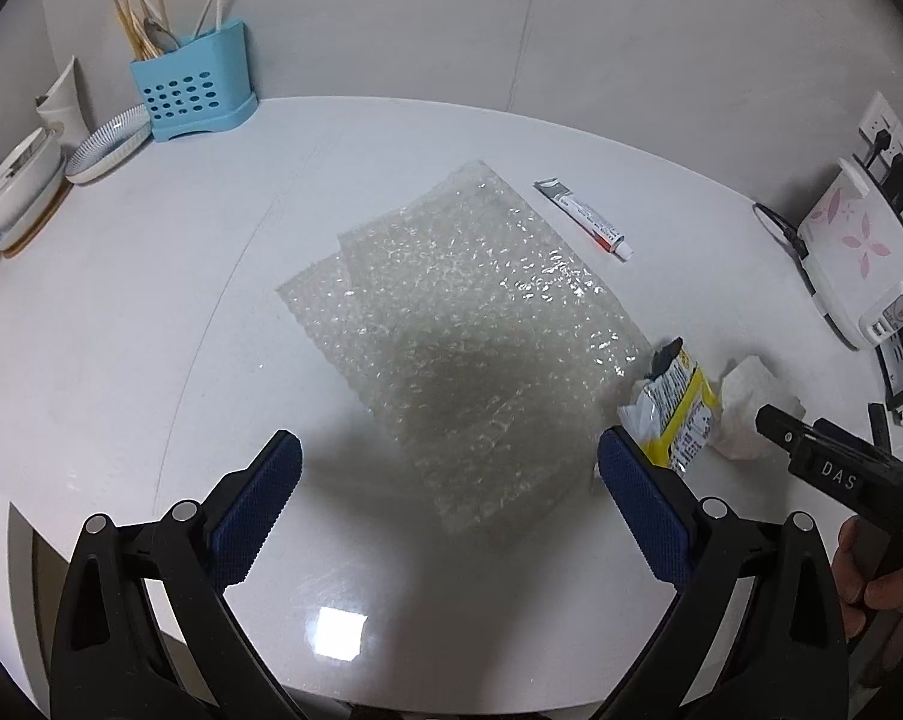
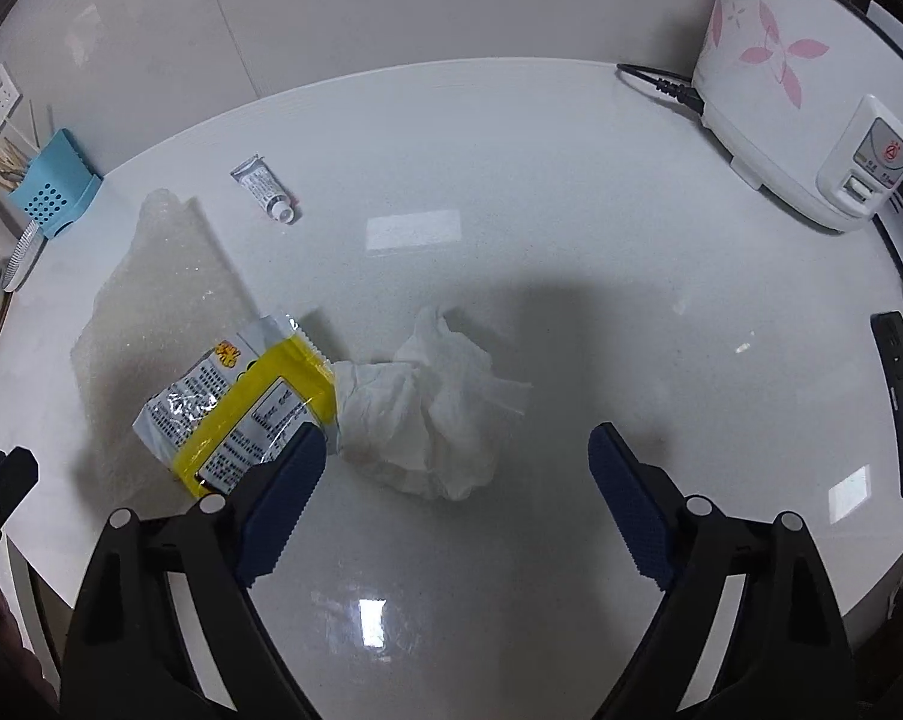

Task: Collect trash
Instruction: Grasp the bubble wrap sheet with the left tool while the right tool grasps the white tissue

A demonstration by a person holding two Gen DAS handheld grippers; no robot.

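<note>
The crumpled white paper tissue (image 2: 433, 408) lies on the glossy white countertop (image 2: 511, 192), just ahead of the right gripper (image 2: 457, 462) and nearer its left finger – this hand is the closer one. Its jaws stand wide, holding nothing. The yellow-and-silver snack wrapper (image 2: 241, 408) touches the tissue's left side. The left gripper (image 1: 451, 474), also spread and empty, hangs over the clear bubble-wrap sheet (image 1: 451, 312).

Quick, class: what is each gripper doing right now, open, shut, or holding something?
Left gripper: open, holding nothing, above the bubble wrap.
Right gripper: open, holding nothing, above the crumpled tissue.
</note>
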